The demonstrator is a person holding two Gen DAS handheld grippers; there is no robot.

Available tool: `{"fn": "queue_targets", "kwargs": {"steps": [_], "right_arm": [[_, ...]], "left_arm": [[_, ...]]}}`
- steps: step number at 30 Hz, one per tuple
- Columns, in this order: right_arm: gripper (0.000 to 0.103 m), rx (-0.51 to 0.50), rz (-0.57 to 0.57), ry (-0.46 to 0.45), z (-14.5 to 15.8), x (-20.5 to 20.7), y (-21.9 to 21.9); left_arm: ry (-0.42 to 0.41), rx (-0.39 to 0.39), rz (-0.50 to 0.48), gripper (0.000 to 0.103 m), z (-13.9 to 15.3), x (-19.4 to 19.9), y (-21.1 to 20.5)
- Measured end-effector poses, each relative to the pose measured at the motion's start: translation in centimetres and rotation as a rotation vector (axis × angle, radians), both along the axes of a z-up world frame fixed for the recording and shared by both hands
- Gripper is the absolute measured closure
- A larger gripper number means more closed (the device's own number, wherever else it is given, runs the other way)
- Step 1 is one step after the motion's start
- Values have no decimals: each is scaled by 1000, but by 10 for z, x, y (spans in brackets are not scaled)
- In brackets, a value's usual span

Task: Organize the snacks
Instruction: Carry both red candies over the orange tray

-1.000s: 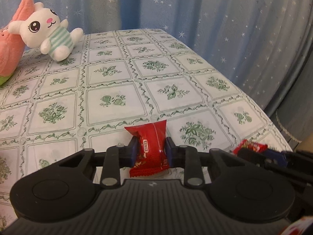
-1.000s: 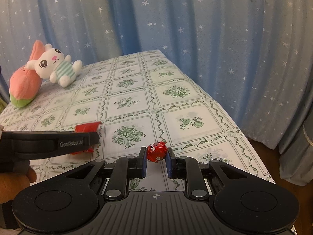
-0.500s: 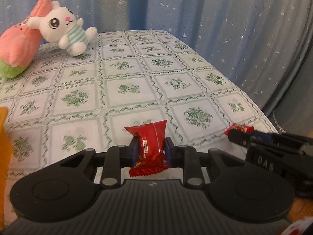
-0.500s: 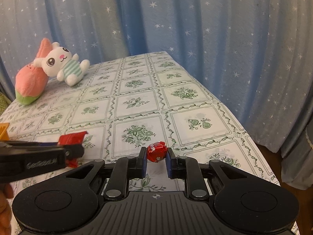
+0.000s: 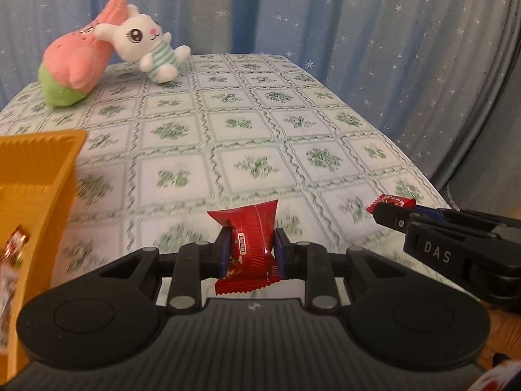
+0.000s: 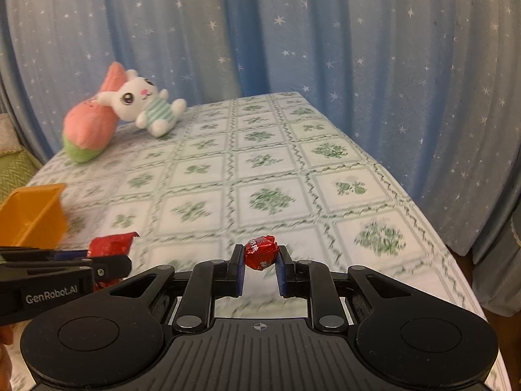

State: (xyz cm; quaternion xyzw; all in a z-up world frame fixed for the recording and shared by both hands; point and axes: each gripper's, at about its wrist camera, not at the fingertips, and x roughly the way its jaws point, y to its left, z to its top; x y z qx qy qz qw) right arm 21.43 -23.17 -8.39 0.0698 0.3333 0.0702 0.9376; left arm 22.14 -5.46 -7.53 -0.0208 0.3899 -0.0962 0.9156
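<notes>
Orange bin (image 5: 39, 176) now enters frame at left, both grippers swinging toward it: left gripper (image 5: 250, 251) jaws clamped on red packet (image 5: 249, 244), right gripper (image 6: 260, 264) on red candy (image 6: 261, 250), drop-off likely next.

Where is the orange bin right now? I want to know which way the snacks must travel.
The orange bin sits at the left edge of both wrist views, on the tablecloth, just left of the left claw.

Star-speckled blue curtain (image 6: 325, 32) behind a table with green-patterned tablecloth (image 5: 260, 137)
</notes>
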Motion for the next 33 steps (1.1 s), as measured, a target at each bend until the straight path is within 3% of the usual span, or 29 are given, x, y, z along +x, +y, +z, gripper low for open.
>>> {"fn": "queue_targets", "kwargs": {"steps": [19,33], "right_arm": [[83,-22,16,-4,47,-125,30],[83,-33,96,-26,70,-168,68]], "left_arm": [[-51,-58,63,79,57,-125,43],[-101,-44,108,79,85,-178,82]]}}
